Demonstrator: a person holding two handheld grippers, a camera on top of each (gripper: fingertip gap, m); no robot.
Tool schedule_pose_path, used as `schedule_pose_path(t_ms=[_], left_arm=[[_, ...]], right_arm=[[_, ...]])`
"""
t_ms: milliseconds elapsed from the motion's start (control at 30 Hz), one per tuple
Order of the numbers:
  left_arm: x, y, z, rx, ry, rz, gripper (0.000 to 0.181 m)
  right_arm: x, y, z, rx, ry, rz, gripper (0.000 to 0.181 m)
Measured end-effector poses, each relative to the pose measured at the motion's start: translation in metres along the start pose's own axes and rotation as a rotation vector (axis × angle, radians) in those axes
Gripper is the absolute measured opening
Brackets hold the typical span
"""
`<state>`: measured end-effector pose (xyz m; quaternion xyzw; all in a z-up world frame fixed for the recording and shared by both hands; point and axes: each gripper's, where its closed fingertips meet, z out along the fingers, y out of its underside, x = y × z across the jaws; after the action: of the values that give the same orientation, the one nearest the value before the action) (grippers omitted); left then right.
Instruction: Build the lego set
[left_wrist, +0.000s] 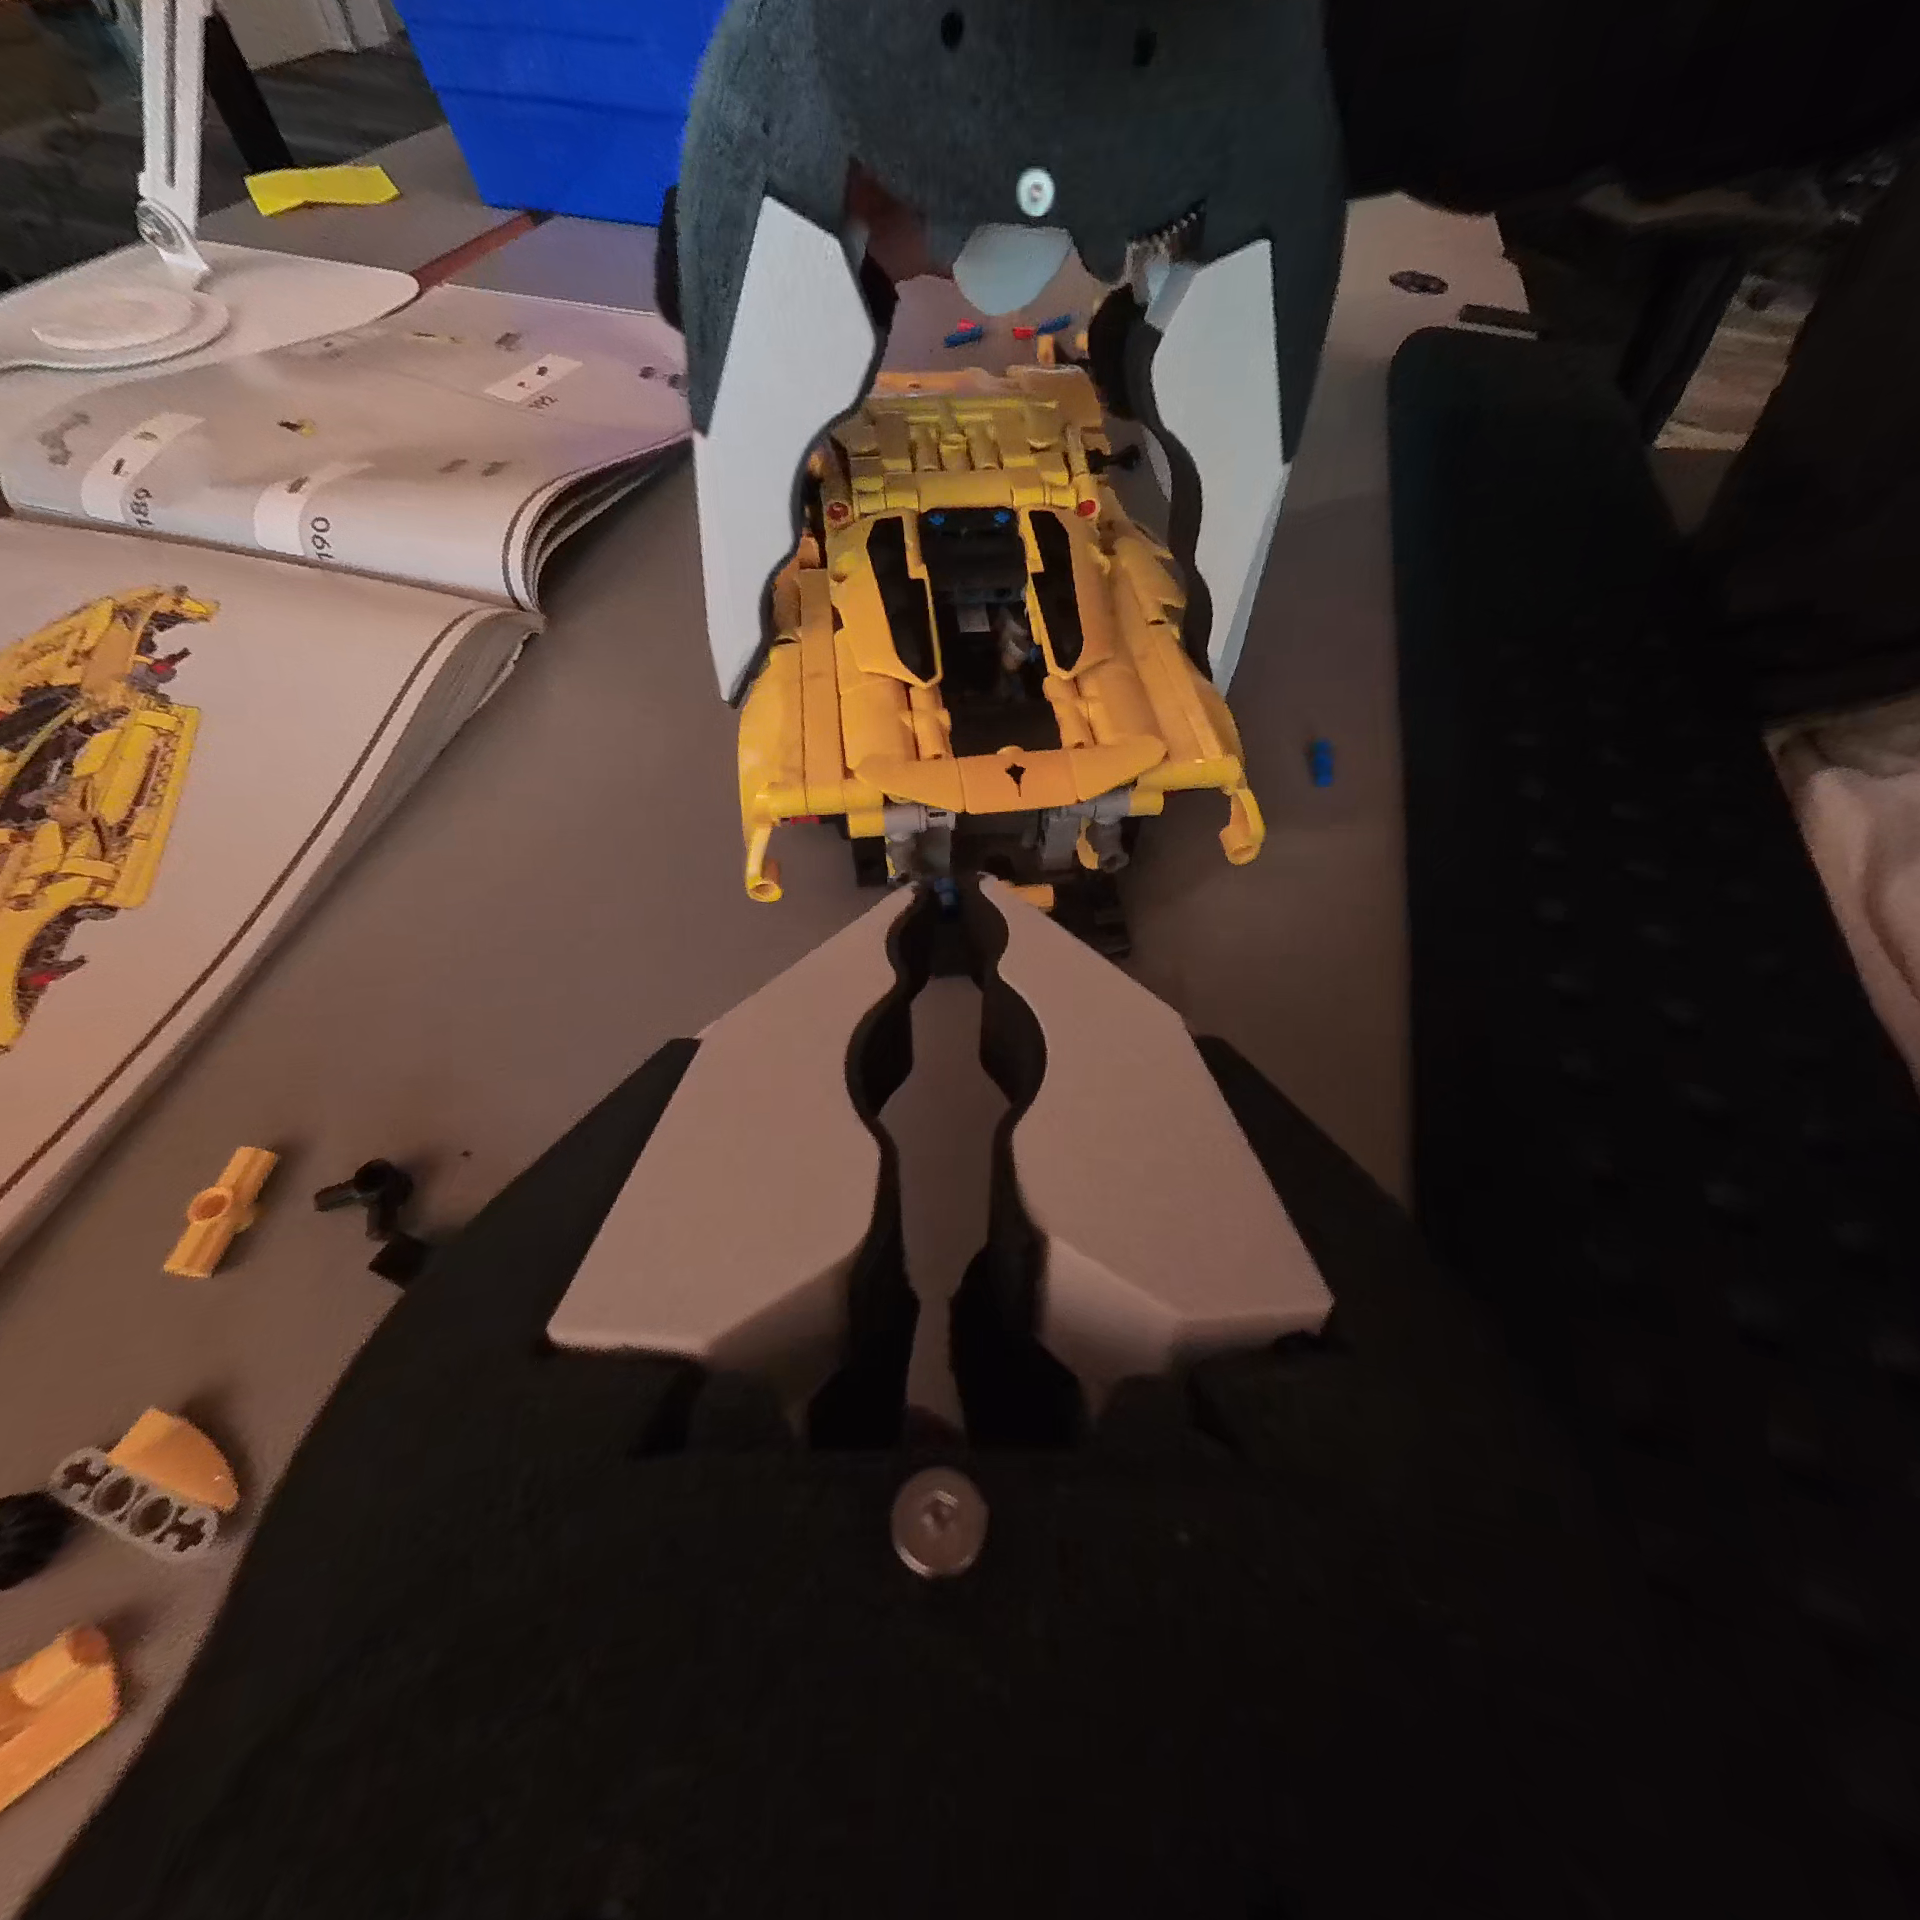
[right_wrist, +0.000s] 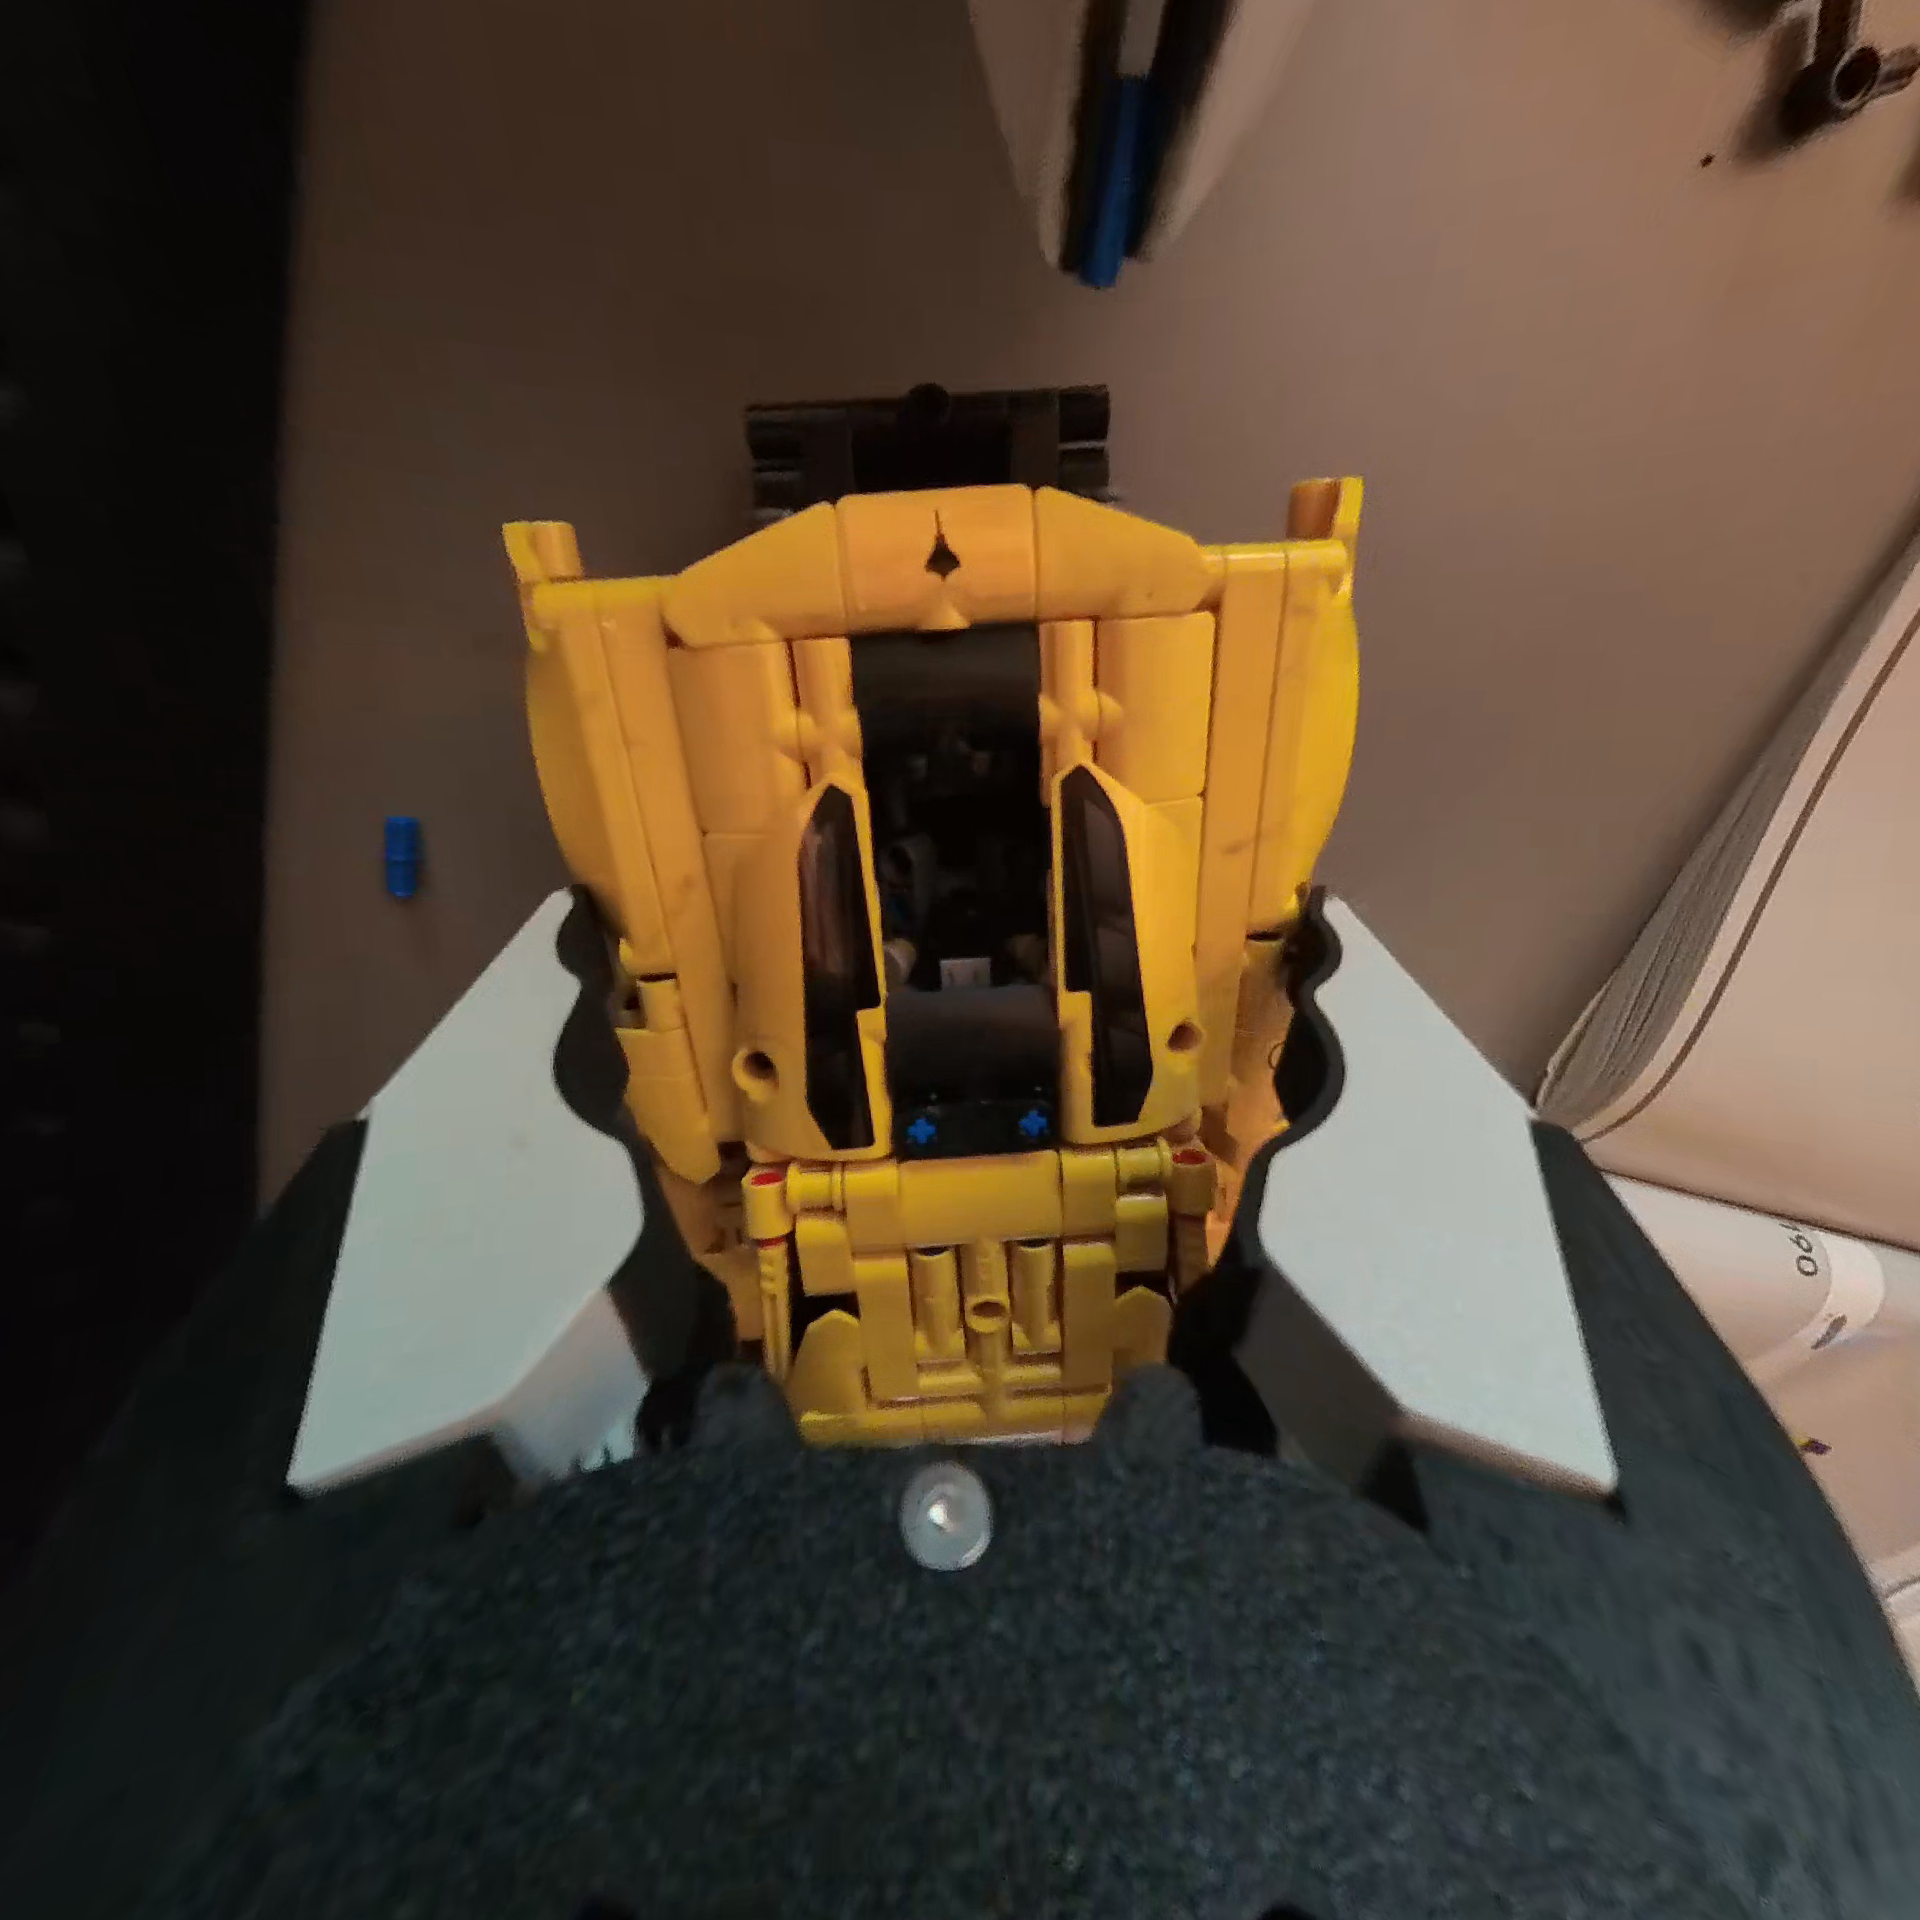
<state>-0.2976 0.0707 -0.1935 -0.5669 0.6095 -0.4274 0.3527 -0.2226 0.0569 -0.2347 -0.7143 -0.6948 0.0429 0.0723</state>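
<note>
The yellow Lego car (left_wrist: 987, 665) stands on the grey table, its black rear end toward my left gripper. My right gripper (right_wrist: 945, 904) is shut on the car (right_wrist: 935, 831), one finger against each side of the body; it also shows at the top of the left wrist view (left_wrist: 987, 675). My left gripper (left_wrist: 948, 889) sits just behind the car's rear, its fingers nearly together on a small blue piece (left_wrist: 945, 891) at the tips. In the right wrist view the left gripper (right_wrist: 1117, 145) appears at the top, blurred, with the blue piece (right_wrist: 1110, 166) between its fingers.
An open instruction booklet (left_wrist: 312, 468) lies left of the car, also in the right wrist view (right_wrist: 1766, 935). Loose parts lie front left: a yellow connector (left_wrist: 220, 1210), a black piece (left_wrist: 369, 1190), yellow panels (left_wrist: 156, 1481). A blue pin (left_wrist: 1320, 761) lies right of the car. A blue bin (left_wrist: 561, 94) stands behind. The gap from one gripper's tips to the other's is roughly 9 cm.
</note>
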Motion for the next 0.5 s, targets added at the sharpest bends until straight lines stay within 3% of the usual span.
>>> schedule_pose_path(t_ms=[267, 400, 467, 500], left_arm=[[-0.004, -0.001, 0.014, -0.03, -0.029, 0.046, 0.004], [0.002, -0.017, 0.008, 0.075, -0.063, 0.167, 0.004], [0.005, -0.034, -0.003, 0.186, -0.109, 0.282, 0.004], [0.008, -0.043, -0.009, 0.239, -0.134, 0.335, 0.004]], right_arm=[[0.004, -0.001, -0.001, 0.088, -0.005, 0.013, 0.126], [0.005, -0.006, -0.007, 0.15, -0.02, 0.03, 0.124], [0.009, -0.021, -0.026, 0.283, -0.037, 0.088, 0.122], [0.011, -0.034, -0.04, 0.393, -0.064, 0.144, 0.109]])
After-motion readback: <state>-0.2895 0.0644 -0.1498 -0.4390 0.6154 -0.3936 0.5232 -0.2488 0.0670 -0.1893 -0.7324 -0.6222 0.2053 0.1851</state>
